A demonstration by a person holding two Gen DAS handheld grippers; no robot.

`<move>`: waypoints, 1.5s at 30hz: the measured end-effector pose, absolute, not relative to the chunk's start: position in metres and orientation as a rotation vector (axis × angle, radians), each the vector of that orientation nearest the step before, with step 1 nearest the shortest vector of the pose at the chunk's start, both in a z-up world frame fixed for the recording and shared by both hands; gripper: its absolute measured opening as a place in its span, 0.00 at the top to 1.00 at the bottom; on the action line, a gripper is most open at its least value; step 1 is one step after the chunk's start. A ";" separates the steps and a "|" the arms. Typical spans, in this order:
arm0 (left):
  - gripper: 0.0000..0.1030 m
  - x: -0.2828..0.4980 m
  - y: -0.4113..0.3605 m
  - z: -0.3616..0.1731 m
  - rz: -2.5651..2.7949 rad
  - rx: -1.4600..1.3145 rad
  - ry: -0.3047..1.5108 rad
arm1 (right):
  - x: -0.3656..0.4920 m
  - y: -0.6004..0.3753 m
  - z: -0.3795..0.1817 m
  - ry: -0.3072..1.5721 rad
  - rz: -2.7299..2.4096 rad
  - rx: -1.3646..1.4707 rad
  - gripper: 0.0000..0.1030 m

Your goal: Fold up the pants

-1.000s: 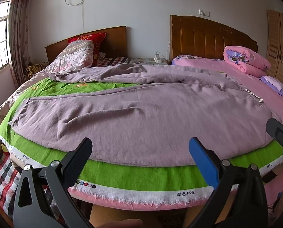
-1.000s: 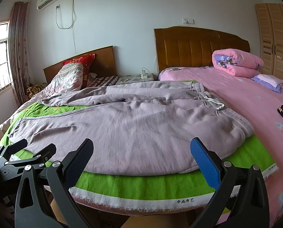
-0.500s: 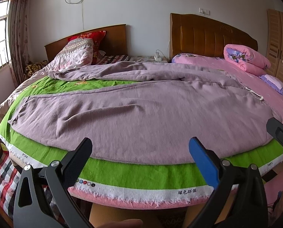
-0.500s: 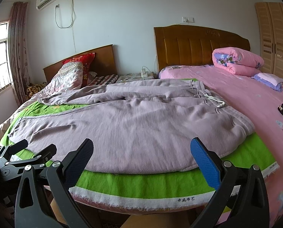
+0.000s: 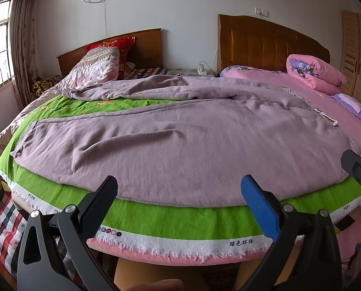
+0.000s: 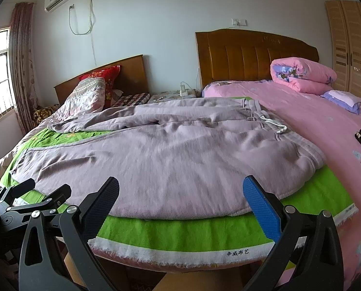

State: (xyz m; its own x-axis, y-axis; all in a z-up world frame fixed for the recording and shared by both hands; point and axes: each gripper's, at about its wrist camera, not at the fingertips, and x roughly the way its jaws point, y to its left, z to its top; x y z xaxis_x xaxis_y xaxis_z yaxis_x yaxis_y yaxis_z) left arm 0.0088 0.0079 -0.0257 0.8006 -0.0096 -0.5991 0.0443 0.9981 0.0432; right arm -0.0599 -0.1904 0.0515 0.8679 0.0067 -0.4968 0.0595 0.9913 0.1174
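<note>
From the left wrist view, my left gripper (image 5: 178, 189) hangs just off the near edge of the bed, fingers wide apart and holding nothing. The pants (image 5: 180, 140) lie spread across the green cloth (image 5: 170, 220), waistband to the right where the drawstring (image 5: 325, 118) trails, one leg running left along the near side and the other bunched toward the far left by the pillow (image 5: 95, 65). I judge the cloth is there as a flat working surface over the pink sheet (image 5: 301, 89). The tip of the other tool shows at the right edge. From the right wrist view, my right gripper (image 6: 180, 191) is likewise spread and empty, hovering before the near hem of the pants (image 6: 170, 160), closer to the waistband end. The left tool (image 6: 32, 198) shows low at the left, near the leg end. I read this as both tools lined up along the near edge, ready to pinch it and carry it over; no fold has started.
</note>
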 end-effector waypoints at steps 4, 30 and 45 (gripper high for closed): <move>0.01 0.011 0.009 -0.028 -0.024 0.057 0.656 | -0.059 -0.194 0.049 0.534 -0.042 0.137 0.04; 0.02 0.416 0.040 0.035 -0.383 -0.128 0.974 | 0.336 -0.371 0.085 0.802 0.336 0.376 0.04; 0.37 0.563 -0.087 -0.050 -0.915 0.531 1.104 | 0.441 -0.385 0.018 1.046 0.478 0.021 0.04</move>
